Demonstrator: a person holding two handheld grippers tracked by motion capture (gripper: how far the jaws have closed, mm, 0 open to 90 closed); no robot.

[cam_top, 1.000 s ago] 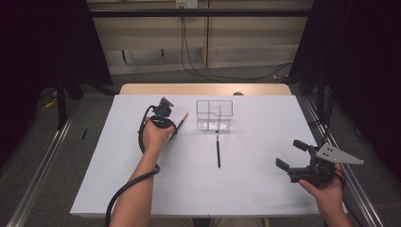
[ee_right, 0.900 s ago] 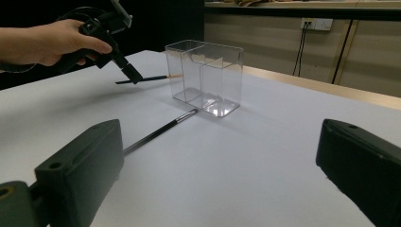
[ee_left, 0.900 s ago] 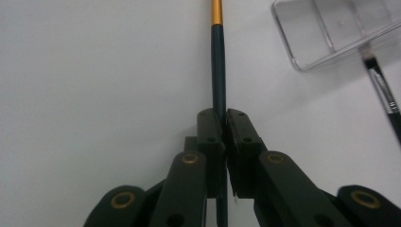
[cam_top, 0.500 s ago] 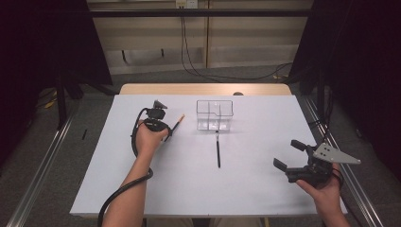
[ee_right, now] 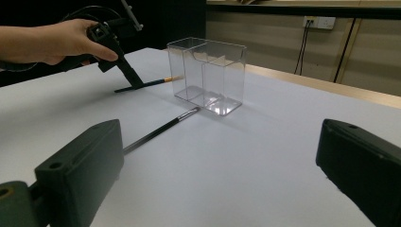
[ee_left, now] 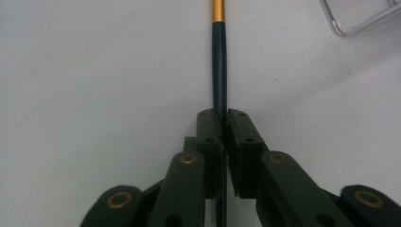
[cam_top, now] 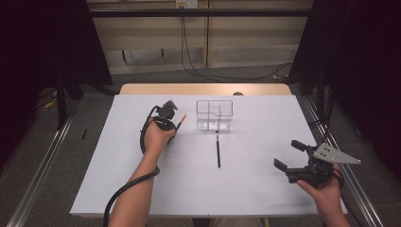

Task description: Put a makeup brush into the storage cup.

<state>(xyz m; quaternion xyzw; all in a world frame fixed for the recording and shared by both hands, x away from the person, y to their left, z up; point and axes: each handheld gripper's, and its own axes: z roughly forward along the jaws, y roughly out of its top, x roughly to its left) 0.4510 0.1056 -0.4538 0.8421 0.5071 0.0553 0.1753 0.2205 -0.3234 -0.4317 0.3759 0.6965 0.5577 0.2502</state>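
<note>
In the high view, a dark slim paintbrush with a gold ferrule [cam_top: 178, 124] is held just left of the clear plastic divided box [cam_top: 215, 115] by the left gripper [cam_top: 171, 130], in the left gripper view the jaws are clamped on its handle [ee_left: 219, 66], and in the right gripper view the right gripper [ee_right: 222, 175] is held wide apart, near a second black brush [ee_right: 161, 128] lying before that box [ee_right: 208, 74].

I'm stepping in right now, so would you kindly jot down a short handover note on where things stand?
Left tool: shut on the dark brush with the gold band, on the table left of the clear organizer; whether it is lifted off the surface is hard to tell.
Right tool: open, holding nothing, near the table's right front edge.
Second brush: lies flat in front of the organizer.
Done: first brush gripped.
Left, probably: put both brushes into the organizer, whose compartments look empty.
</note>
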